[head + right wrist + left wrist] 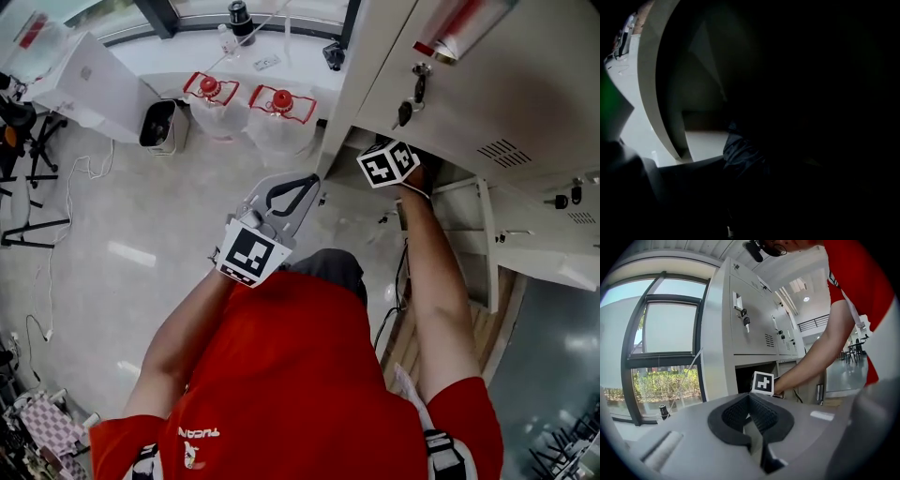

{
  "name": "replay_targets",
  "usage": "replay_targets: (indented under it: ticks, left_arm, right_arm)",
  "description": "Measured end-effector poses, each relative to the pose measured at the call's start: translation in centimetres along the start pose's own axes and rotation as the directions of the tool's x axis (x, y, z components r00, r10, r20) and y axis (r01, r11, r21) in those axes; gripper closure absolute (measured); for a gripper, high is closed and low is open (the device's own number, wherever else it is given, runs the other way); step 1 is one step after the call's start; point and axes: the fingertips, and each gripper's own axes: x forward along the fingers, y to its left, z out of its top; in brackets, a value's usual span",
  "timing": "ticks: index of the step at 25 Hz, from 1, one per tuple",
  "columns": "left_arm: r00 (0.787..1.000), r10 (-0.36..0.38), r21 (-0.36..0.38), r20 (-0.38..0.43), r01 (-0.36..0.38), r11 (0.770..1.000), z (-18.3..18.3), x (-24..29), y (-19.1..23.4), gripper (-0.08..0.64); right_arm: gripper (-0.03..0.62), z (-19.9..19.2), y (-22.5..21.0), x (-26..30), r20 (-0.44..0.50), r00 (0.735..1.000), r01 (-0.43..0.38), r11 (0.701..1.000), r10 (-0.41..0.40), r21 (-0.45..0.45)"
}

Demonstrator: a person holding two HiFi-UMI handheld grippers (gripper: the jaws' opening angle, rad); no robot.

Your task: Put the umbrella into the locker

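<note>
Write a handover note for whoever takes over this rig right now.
Left gripper: jaws together, empty, held out in front of the locker.
Right gripper: reaching into the open compartment; too dark there to tell how its jaws stand.
Umbrella: dark fabric right at the right gripper, inside the compartment.
Done: umbrella apparently in the locker.
Left: make sure it is let go, then draw the right gripper out.

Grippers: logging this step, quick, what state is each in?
Left gripper: shut, empty.
Right gripper: inside the locker, umbrella at its jaws; too dark to tell the grip.
</note>
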Motion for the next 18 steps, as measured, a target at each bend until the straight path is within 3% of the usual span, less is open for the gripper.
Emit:
replay_targets:
  ticks: [11, 18]
  left_arm:
    - [0.997, 0.073, 0.0, -0.023, -0.073, 0.997, -0.6, -1.1, 1.1, 0.555]
    - [0.996, 0.076, 0.001, -0.039, -0.076, 0.997, -0.9, -0.6, 0.8, 0.555]
  right_arm:
    - [0.359, 0.7, -1.7, 3.5, 0.036, 0.999, 0.031, 0.999, -0.03, -0.036]
    - [0.359, 1.2, -2.0, 4.0, 0.079, 0.997, -0.001, 1.0, 0.001, 0.005]
